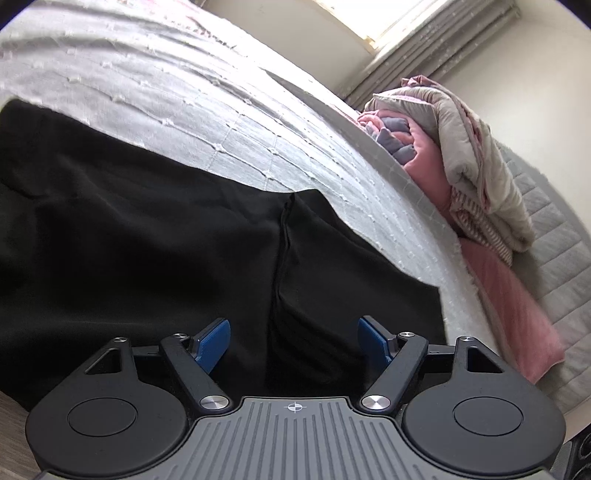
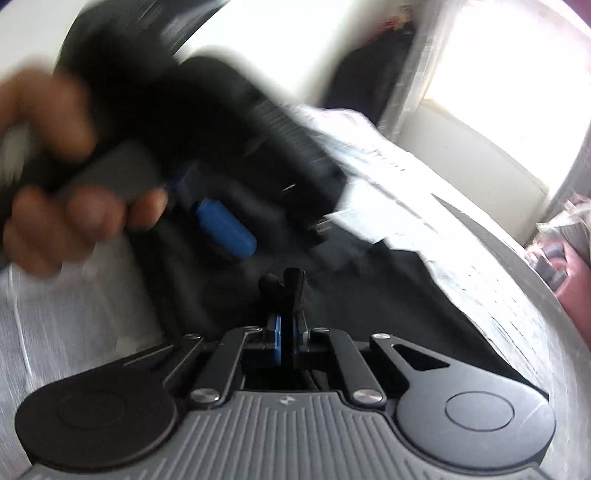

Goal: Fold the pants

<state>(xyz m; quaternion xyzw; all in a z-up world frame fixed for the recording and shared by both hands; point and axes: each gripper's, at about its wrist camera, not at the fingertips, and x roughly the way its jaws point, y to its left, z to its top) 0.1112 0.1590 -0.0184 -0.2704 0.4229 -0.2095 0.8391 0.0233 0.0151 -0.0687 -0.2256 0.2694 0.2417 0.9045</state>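
Nearest the lens in the left wrist view is the grey ribbed body of the left gripper (image 1: 293, 341), filling the six o'clock edge. Its two blue pads (image 1: 212, 341) stand wide apart, with nothing pinched between them. They hover over the black pants (image 1: 147, 236), which spread from nine o'clock across the middle of the frame. A dark seam or fold edge runs up from between the pads toward twelve o'clock. The pants lie on a pale grey textured bedspread (image 1: 207, 110) that fills the top half. At three o'clock, at the bed's far edge, sits a heap of folded bedding (image 1: 476, 177) in beige, pink and lilac. A bright window (image 1: 373, 18) shows at one o'clock.

In the right wrist view the right gripper (image 2: 286, 332) again fills the six o'clock edge. Its blue pads are drawn nearly together, and a small ridge of black cloth stands up between them, so the fingers are clamped on a pinch of the pants (image 2: 369, 295). The rest of the dark cloth runs away toward four o'clock over the same bedspread (image 2: 424, 184). The picture is heavily blurred. At nine o'clock a person's hand (image 2: 66, 177) grips the handle of the left gripper (image 2: 225, 225), whose one visible blue pad points toward the middle. More black cloth smears toward eleven o'clock. A bright window (image 2: 491, 88) sits at two o'clock.
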